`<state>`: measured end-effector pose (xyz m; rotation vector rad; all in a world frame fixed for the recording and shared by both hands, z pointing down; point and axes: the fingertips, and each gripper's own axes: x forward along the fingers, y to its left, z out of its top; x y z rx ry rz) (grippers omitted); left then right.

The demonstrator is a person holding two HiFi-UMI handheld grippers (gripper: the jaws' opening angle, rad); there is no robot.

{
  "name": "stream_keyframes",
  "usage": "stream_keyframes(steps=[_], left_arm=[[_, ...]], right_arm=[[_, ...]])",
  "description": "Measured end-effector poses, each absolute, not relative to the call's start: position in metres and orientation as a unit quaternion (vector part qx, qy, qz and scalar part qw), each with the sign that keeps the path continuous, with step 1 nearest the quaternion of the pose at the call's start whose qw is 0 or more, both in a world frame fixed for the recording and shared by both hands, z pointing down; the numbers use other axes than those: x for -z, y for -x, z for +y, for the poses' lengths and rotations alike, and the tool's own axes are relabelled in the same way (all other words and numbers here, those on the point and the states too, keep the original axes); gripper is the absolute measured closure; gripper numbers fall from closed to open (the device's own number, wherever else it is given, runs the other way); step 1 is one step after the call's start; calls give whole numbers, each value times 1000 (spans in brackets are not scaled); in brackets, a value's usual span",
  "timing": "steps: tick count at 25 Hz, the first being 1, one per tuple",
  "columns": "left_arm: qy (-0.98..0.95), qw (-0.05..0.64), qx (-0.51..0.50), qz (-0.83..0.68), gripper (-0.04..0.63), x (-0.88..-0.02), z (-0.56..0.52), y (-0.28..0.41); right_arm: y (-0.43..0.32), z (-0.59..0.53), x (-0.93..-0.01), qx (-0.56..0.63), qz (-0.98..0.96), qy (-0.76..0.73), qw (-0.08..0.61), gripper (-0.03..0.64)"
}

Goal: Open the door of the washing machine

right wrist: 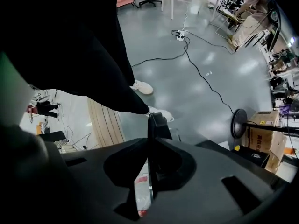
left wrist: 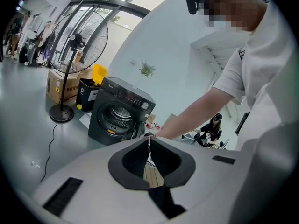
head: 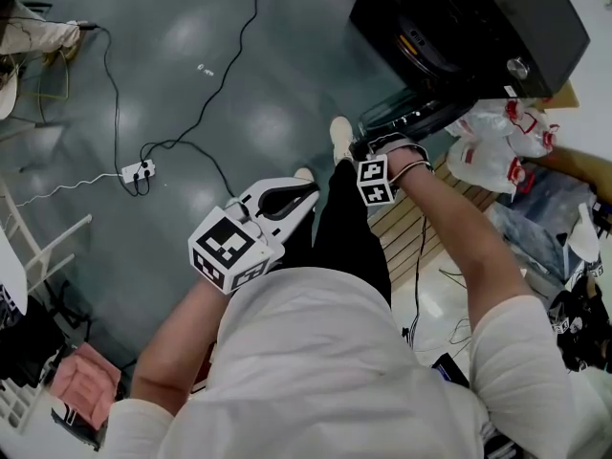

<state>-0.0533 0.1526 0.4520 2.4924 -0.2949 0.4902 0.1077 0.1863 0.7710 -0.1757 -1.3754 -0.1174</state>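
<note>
The black washing machine (head: 469, 17) stands at the top right of the head view, and its round door (head: 406, 115) is swung out toward me. My right gripper (head: 363, 147) points steeply down at the door's free edge. In the right gripper view its jaws (right wrist: 150, 143) are clamped on a thin dark piece of the door's rim (right wrist: 158, 122). The left gripper view shows the washing machine (left wrist: 119, 113) with the drum exposed and the door (left wrist: 136, 130) hanging open beside it. My left gripper (head: 304, 193) is shut and empty, held close to my body, well short of the machine; its tips (left wrist: 149, 137) meet.
A power strip (head: 140, 170) with black and white cables lies on the grey floor at left. Plastic bags (head: 497, 137) and a slatted wooden pallet (head: 411, 223) sit right of the door. A standing fan (left wrist: 70, 55) and a cardboard box (left wrist: 60, 85) are left of the machine.
</note>
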Motion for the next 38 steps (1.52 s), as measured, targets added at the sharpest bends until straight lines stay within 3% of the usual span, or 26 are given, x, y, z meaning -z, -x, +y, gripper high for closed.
stream_keyframes(steps=[38], left_arm=[[-936, 281, -196, -85, 575, -457, 146, 54]], right_arm=[[-134, 237, -773, 29, -610, 127, 782, 555]])
